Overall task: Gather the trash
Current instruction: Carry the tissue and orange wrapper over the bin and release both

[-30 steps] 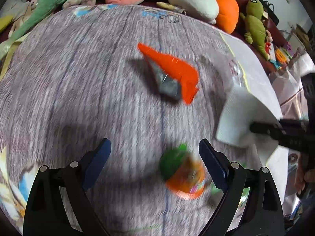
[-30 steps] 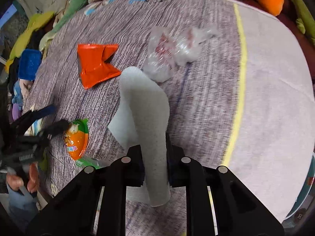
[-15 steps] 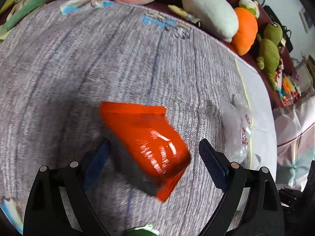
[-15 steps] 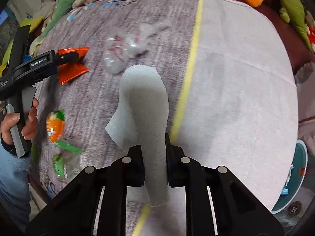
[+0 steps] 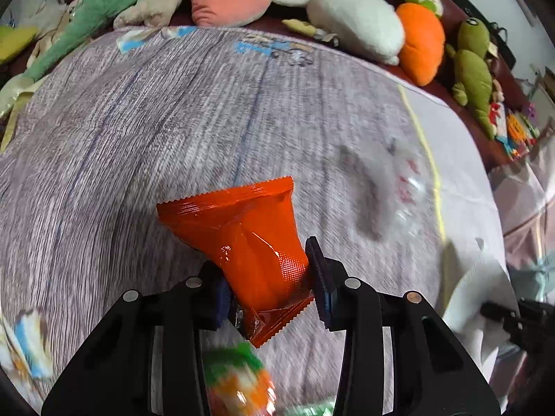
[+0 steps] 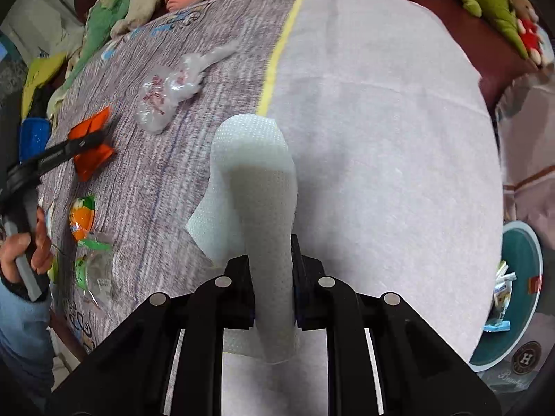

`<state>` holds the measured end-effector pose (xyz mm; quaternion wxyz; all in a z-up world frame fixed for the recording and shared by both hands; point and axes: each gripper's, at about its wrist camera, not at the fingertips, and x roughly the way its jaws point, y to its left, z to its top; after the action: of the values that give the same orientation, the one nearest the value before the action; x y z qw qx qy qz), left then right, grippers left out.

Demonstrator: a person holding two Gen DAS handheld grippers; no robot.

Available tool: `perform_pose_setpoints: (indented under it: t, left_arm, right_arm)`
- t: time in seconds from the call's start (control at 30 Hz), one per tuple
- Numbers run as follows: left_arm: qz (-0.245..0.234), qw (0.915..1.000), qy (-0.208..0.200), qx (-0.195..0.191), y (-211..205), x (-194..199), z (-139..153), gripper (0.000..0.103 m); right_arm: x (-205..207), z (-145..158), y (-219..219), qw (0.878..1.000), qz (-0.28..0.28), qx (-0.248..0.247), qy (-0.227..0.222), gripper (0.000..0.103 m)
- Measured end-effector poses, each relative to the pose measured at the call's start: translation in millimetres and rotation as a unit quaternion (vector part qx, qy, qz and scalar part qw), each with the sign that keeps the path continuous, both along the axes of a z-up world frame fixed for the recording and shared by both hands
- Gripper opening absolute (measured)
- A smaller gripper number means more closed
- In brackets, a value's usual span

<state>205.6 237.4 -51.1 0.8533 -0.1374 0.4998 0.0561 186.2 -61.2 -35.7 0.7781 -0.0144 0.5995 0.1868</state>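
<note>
My left gripper [image 5: 269,284] is shut on an orange snack wrapper [image 5: 249,239], which stands up between its blue pads above the grey mat. The wrapper also shows in the right wrist view [image 6: 92,142], held by the left gripper there. My right gripper [image 6: 272,277] is shut on a white paper towel [image 6: 256,187] that arches up over the table. The towel also shows at the right edge of the left wrist view [image 5: 475,294]. A crumpled clear plastic bag [image 6: 170,92] lies on the mat. An orange-and-green wrapper [image 6: 82,216] and a clear green one [image 6: 95,267] lie near the front left edge.
A teal bin [image 6: 520,267] holding some wrappers stands below the table's right edge. Plush toys [image 5: 353,20] line the sofa behind the table. The right half of the table is covered by a white cloth [image 6: 381,111] with a yellow stripe.
My left gripper moved onto the orange wrapper and closed on it. My right gripper carried the paper towel rightward, toward the white cloth and the bin.
</note>
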Motion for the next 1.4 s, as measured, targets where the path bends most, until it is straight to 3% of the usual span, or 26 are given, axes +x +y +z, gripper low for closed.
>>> perform_pose_setpoints:
  t: [0.2, 0.4, 0.6, 0.8, 1.0, 1.13, 1.4]
  left_arm:
    - [-0.051, 0.9986, -0.015, -0.001, -59, -22, 25, 0.04]
    - [-0.135, 0.9907, -0.018, -0.003, -154, -24, 35, 0.04]
    - [-0.219, 0.9753, -0.016, -0.022, -259, -19, 33, 0.04]
    - [-0.31, 0.9503, 0.005, -0.024, -375, -15, 18, 0.04]
    - [-0.369, 0.9286, 0.032, -0.028, -460, -13, -7, 0.04]
    - [-0.391, 0.9185, 0.053, -0.028, -498, -10, -27, 0.04]
    - [-0.411, 0.9079, 0.077, -0.028, -533, 7, -56, 0.04]
  right_arm:
    - [-12, 4, -52, 0.999, -0.033, 0.014, -0.006, 0.015]
    - [-28, 17, -114, 0.996, -0.078, 0.029, -0.027, 0.015]
    - [-49, 22, -203, 0.987, -0.149, 0.035, -0.04, 0.015]
    - [-72, 22, -289, 0.973, -0.224, 0.033, -0.055, 0.015]
    - [-84, 7, -357, 0.959, -0.278, 0.022, -0.046, 0.015]
    - [-84, -8, -380, 0.954, -0.295, 0.019, -0.039, 0.015]
    - [-74, -18, -394, 0.952, -0.303, 0.016, -0.032, 0.015]
